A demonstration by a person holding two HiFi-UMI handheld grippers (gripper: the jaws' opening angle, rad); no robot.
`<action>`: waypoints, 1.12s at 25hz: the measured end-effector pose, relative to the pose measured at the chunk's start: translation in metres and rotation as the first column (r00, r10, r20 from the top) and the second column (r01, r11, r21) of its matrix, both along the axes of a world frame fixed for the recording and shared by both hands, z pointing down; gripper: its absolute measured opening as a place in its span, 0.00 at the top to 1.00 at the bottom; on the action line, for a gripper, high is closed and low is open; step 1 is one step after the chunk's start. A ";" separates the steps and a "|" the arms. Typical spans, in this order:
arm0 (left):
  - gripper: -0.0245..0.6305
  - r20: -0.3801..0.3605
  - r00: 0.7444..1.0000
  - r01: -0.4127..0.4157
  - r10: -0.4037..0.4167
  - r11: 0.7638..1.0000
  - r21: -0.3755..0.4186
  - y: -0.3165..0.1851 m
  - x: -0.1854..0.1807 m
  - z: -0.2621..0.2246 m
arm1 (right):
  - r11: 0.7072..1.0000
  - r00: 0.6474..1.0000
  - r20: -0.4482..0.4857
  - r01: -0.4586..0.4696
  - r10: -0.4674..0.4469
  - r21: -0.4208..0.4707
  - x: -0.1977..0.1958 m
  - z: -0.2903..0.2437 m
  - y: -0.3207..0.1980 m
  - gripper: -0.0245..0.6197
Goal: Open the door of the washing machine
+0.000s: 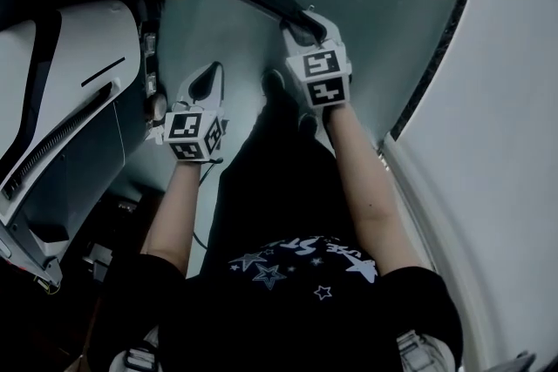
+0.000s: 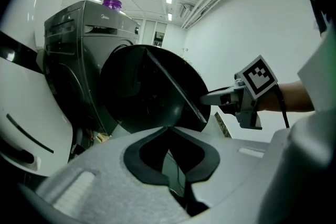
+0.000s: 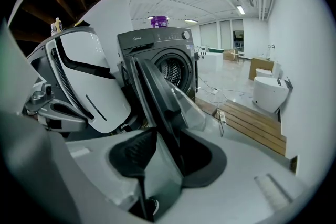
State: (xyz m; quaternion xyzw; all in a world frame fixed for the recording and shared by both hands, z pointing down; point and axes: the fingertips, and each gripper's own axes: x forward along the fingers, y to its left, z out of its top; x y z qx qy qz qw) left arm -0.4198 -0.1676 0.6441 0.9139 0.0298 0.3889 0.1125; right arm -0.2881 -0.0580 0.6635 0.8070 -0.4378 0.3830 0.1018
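the right gripper (image 3: 170, 139) is clamped on the rim of the door (image 3: 157, 97), one dark ribbed pad on each face of it. the left gripper (image 2: 168, 131) hangs free just beside it, its curved tips pressed together with nothing between them. the door stands swung well out from the washing machine (image 3: 157, 44), its edge pointing toward the person, and the round drum opening (image 3: 173, 68) shows behind it. open grey floor (image 1: 384, 22) lies to the door's right, up to a low wooden platform (image 3: 257, 123) – to its left a white curved housing (image 3: 89, 81) stands close, leaving only a narrow gap. the hinge side is hidden behind the door, and the handle cannot be made out. the door is a dark plastic ring round a domed clear pane; the machine is matt grey metal, with a purple-capped bottle (image 3: 159, 21) near the front edge of its top – its lower part is cut off from sight.
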 end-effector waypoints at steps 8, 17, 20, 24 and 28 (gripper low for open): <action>0.95 -0.034 0.999 -0.005 0.006 0.999 0.037 0.010 -0.014 -0.004 | 1.000 1.000 -0.013 0.000 0.000 0.030 -0.037 -0.002 -0.009 0.76; 0.95 -0.084 0.995 0.055 -0.048 0.996 0.074 0.014 -0.070 -0.018 | 0.995 0.998 0.031 -0.056 0.053 0.083 -0.078 -0.003 -0.024 0.78; 0.95 -0.099 0.992 0.093 -0.085 0.992 0.083 0.010 -0.093 -0.024 | 0.995 0.998 0.042 -0.047 0.043 0.093 -0.094 -0.004 -0.032 0.79; 0.95 -0.099 0.990 0.111 -0.102 0.990 0.089 0.013 -0.121 -0.027 | 0.998 1.000 0.016 0.007 -0.008 0.062 -0.115 -0.006 -0.040 0.81; 0.95 -0.100 0.989 0.121 -0.112 0.988 0.091 0.020 -0.138 -0.036 | 0.995 0.996 0.079 0.025 -0.033 0.099 -0.136 -0.010 -0.041 0.78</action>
